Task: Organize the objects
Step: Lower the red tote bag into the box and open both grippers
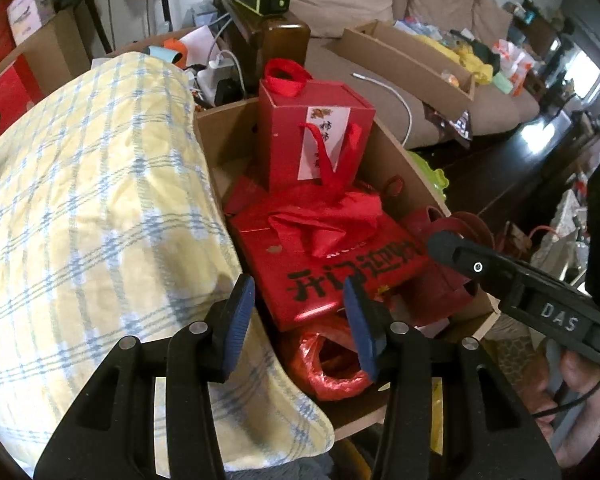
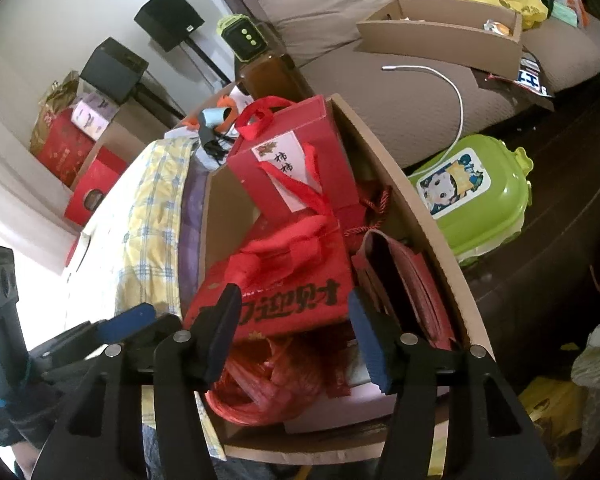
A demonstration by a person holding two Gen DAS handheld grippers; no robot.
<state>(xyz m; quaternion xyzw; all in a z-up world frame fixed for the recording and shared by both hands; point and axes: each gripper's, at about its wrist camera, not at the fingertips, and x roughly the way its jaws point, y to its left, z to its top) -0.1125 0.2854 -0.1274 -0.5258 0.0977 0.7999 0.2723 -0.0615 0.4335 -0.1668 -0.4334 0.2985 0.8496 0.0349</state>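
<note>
An open cardboard box holds red things. A tall red gift box with a white label and ribbon handles stands at its back. In front of it lies a flat red bag with black characters, and a crumpled red plastic bag lies nearest me. My left gripper hangs open over the flat bag's near corner, its blue pads pressing on nothing. My right gripper is open too, above the flat red bag and the red plastic bag. In the left wrist view it shows as a black finger.
A yellow and blue checked pillow presses against the box's left wall. Dark red folded items stand along the right wall. A green plastic case sits on the floor to the right. On the sofa lie a cardboard tray and a white cable.
</note>
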